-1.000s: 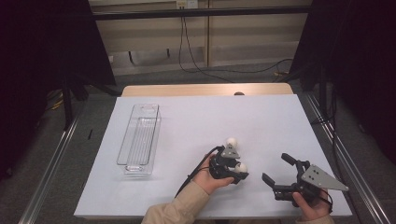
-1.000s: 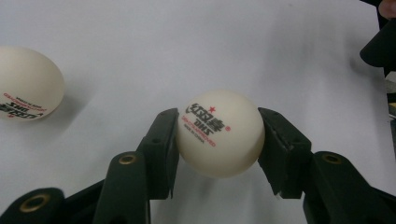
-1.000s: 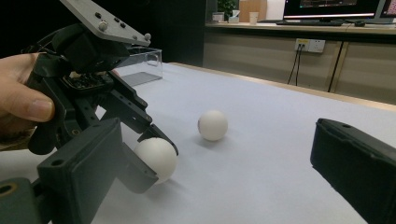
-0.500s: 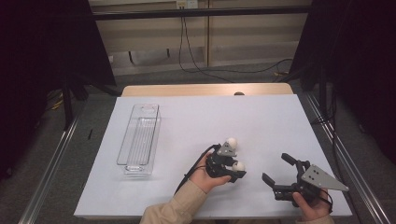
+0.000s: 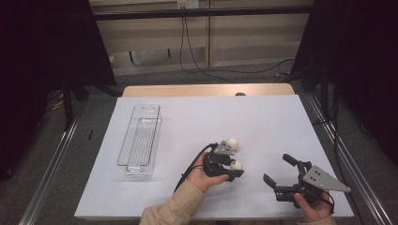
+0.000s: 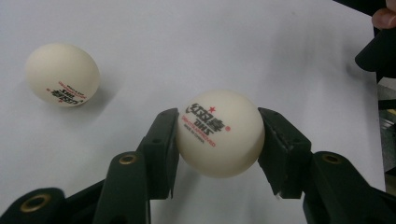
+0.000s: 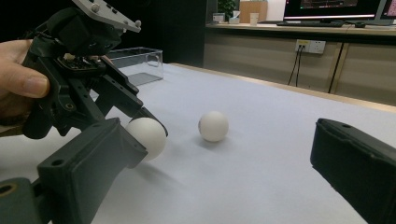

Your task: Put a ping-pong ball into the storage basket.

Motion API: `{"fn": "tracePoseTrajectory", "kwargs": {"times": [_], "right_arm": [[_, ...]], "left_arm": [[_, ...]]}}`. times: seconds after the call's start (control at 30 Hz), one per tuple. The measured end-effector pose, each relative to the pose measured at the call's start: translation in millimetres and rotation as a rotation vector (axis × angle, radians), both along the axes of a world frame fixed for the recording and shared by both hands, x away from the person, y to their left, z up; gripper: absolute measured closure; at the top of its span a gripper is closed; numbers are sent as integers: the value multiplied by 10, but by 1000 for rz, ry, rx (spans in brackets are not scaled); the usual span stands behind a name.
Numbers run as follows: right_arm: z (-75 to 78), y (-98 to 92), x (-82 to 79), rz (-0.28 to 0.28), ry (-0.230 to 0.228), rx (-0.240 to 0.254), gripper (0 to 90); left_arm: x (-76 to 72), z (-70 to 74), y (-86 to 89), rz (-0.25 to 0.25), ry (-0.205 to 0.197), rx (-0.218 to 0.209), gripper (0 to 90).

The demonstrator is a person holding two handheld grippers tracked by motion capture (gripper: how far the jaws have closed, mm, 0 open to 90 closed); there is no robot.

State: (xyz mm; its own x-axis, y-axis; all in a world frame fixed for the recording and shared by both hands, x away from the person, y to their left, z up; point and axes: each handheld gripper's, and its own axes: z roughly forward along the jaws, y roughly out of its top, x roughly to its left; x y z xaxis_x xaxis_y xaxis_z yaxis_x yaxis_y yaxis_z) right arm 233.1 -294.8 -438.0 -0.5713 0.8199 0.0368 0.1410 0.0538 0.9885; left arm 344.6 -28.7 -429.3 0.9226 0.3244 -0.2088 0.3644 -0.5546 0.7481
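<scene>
Black grippers (image 5: 232,169), brass screws, tan sleeve (image 5: 173,210).

The left gripper (image 5: 233,169), at 6 o'clock on the table, has its jaws clamped. The right gripper (image 5: 279,171), at 4 o'clock, holds its jaws spread wide.

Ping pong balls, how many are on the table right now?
2. One ball is gripped between the jaws of the left claw, near the front middle of the white table. The other ball sits loose on the table just beyond it. None seem hidden.
</scene>
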Motion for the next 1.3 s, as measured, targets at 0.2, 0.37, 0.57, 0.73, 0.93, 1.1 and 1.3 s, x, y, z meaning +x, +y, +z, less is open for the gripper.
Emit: {"fn": "tracePoseTrajectory", "kwargs": {"times": [0.2, 0.37, 0.57, 0.73, 0.93, 1.1, 1.3], "right_arm": [[1, 1, -1, 2, -1, -1, 24], [2, 0, -2, 1, -1, 0, 24], [2, 2, -2, 1, -1, -1, 24], [2, -1, -1, 2, -3, -3, 24], [4, -1, -1, 2, -6, -3, 24], [3, 2, -1, 3, -4, -3, 24], [5, 3, -2, 2, -6, -3, 24]], "left_arm": [[8, 11, 24, 4, 4, 2, 510], [20, 26, 56, 8, 9, -1, 510], [41, 36, 92, 11, 15, -1, 510], [60, 48, 130, 24, 17, -5, 510], [85, 82, 184, 36, 13, -7, 510], [98, 99, 215, 42, 12, -6, 510], [114, 116, 248, 50, 14, -9, 510]]}}
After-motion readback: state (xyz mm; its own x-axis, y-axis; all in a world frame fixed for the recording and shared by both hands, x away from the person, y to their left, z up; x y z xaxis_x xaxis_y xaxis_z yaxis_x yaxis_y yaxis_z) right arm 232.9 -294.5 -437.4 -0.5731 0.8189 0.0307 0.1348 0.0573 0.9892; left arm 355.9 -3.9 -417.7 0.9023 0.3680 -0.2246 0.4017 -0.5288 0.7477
